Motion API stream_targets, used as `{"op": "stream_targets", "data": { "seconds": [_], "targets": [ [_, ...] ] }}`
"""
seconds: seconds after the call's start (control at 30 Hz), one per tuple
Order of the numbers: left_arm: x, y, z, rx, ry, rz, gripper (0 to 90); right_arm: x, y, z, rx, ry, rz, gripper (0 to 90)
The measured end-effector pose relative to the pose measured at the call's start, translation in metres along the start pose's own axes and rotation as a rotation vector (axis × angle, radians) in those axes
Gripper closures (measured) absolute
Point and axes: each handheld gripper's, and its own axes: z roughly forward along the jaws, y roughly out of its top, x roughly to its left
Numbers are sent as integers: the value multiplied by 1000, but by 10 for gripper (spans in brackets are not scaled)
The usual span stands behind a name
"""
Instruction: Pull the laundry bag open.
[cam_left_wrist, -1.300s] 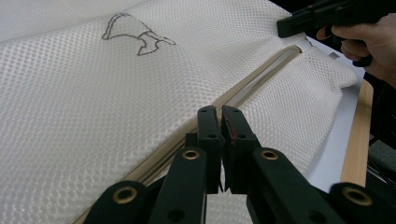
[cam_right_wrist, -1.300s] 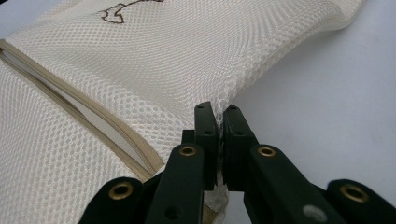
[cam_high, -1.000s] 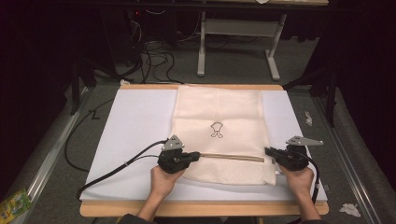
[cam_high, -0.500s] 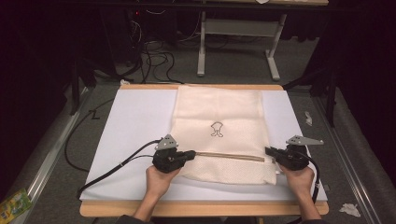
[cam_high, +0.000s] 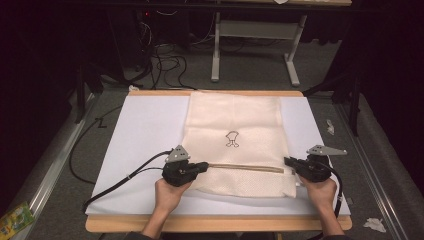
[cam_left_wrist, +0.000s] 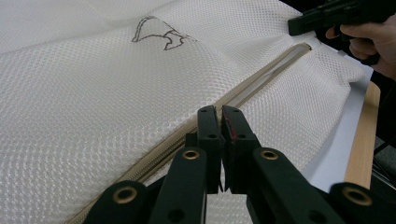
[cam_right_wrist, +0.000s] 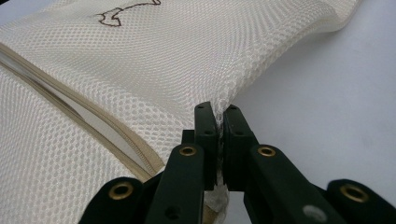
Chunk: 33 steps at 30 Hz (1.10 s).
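Note:
A cream mesh bag (cam_high: 235, 120) with a small dark printed figure (cam_high: 231, 139) lies flat on a white board (cam_high: 145, 130). A tan zipper (cam_high: 245, 167) runs across its near part and gapes along its length (cam_left_wrist: 261, 79). My left gripper (cam_high: 204, 166) (cam_left_wrist: 219, 112) sits at the zipper's left end with its jaws pressed together on the zipper line; the pull is hidden between the pads. At the bag's right edge, my right gripper (cam_high: 287, 161) (cam_right_wrist: 218, 112) is shut on a pinch of mesh. The left gripper view also catches the right gripper (cam_left_wrist: 299, 25) at the zipper's far end.
The board rests on a wooden table (cam_high: 215, 222). Black cables (cam_high: 125, 175) trail from the grippers across the board. Behind the table stand a metal frame (cam_high: 250, 45) and floor cables. A packet (cam_high: 15, 220) and crumpled paper (cam_high: 372, 224) lie on the floor.
My left gripper has slid a little to the left along the zipper line. The right gripper has held still on the bag's edge.

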Motion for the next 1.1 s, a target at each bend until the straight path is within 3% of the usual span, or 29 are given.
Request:
{"op": "stream_targets", "data": {
  "seconds": [0.27, 1.1],
  "targets": [
    [5, 0, -5, -23, 6, -23, 871, -1, 0, 1, 7, -5, -3, 876],
    [12, -5, -18, -26, 32, -35, 870, 0, 2, -1, 6, -7, -5, 876]
  ]
}}
